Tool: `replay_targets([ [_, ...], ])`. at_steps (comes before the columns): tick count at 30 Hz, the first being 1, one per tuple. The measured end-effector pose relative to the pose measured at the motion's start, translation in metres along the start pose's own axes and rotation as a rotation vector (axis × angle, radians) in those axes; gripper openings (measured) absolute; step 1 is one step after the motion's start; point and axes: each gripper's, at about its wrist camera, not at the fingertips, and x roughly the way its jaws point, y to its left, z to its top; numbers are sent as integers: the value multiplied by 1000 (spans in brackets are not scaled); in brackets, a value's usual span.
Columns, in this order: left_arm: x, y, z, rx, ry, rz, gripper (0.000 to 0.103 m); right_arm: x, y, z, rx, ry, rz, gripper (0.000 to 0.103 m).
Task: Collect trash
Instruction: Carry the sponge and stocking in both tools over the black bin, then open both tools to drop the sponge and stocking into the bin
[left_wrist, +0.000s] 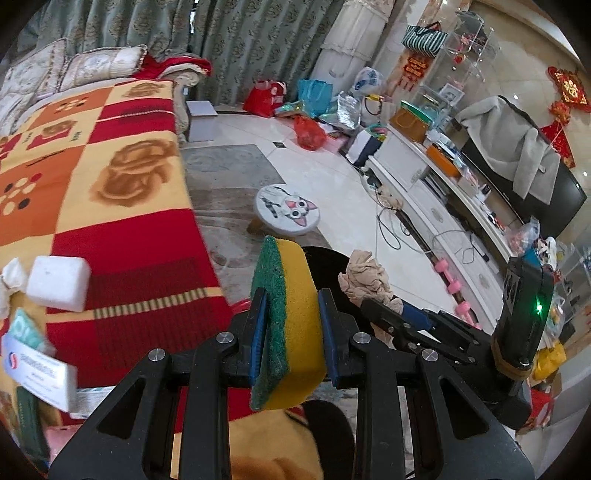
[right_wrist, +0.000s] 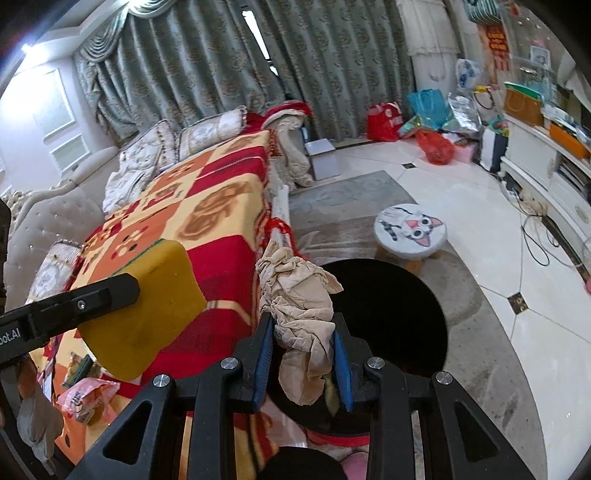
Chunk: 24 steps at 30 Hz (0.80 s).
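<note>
A yellow-and-green sponge (left_wrist: 286, 321) and a crumpled beige rag (right_wrist: 301, 314) hang clamped just above the black bin (right_wrist: 399, 306).

From my left wrist view, the sponge (left_wrist: 288, 325) sits centre frame between my left gripper (left_wrist: 291, 306) pads, with the blanket (left_wrist: 122, 206) filling the left half. On it, at far left, lies a foam block (left_wrist: 57, 282). The cat stool (left_wrist: 288, 208) stands above the sponge, on the floor. My right gripper (left_wrist: 384, 310) enters at lower right, holding crumpled cloth (left_wrist: 365, 277). The cabinet (left_wrist: 443, 206) runs along the right.
</note>
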Motion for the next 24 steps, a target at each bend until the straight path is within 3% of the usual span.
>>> replay_targets([
  [15,38,-11,1,-41,16,-89,27,8,-26,-1,70,18,-42,30],
  [17,39,-13,2,-39,8,-95,37,8,-29,0,81,14,-47,36],
  [19,39,-13,2,-50,-2,-108,61,8,-31,1,92,6,-53,44],
  [24,31,-12,0,-43,-9,-96,62,8,-30,1,87,12,-54,46],
])
